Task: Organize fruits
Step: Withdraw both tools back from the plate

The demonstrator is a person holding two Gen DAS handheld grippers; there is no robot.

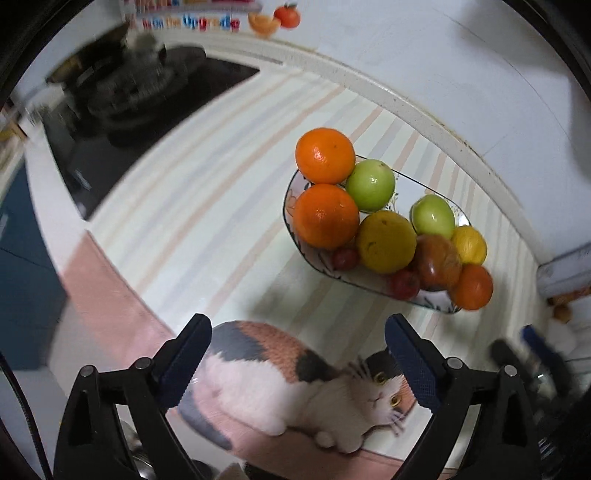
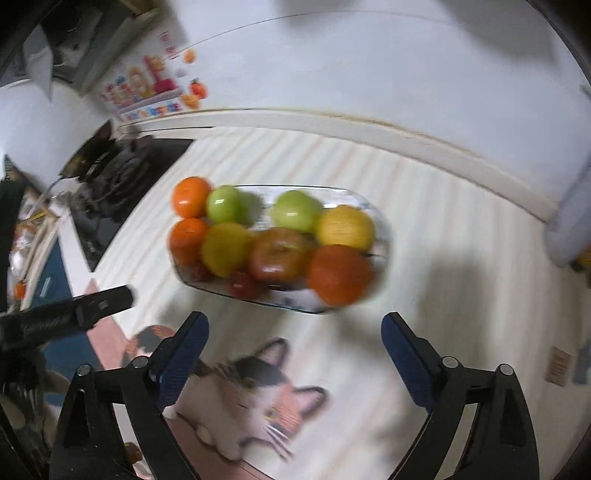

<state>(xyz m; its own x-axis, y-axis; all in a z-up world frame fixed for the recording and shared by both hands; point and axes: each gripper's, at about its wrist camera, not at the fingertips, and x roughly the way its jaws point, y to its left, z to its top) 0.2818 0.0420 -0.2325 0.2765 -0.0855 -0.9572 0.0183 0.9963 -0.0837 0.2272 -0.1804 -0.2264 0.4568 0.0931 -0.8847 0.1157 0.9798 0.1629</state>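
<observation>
A patterned oval plate (image 1: 432, 188) sits on a striped mat and is piled with fruit: two oranges (image 1: 325, 216) at its left end, green apples (image 1: 370, 184), a yellow fruit (image 1: 386, 242), a red-brown apple (image 1: 437, 260), a lemon (image 1: 469, 244), a small orange (image 1: 472, 287) and small red fruits (image 1: 345, 257). My left gripper (image 1: 297, 334) is open and empty, hovering short of the plate. The right wrist view, blurred, shows the same plate (image 2: 380, 221) and fruit (image 2: 280, 254). My right gripper (image 2: 293, 332) is open and empty just before it.
A cat picture (image 1: 295, 380) is printed on the mat under both grippers. A black gas stove (image 1: 122, 96) stands at the far left. A white wall with a fruit sticker (image 1: 273, 18) runs behind. A white box (image 1: 565, 269) lies at the right. My left gripper's finger (image 2: 92, 306) shows at left in the right wrist view.
</observation>
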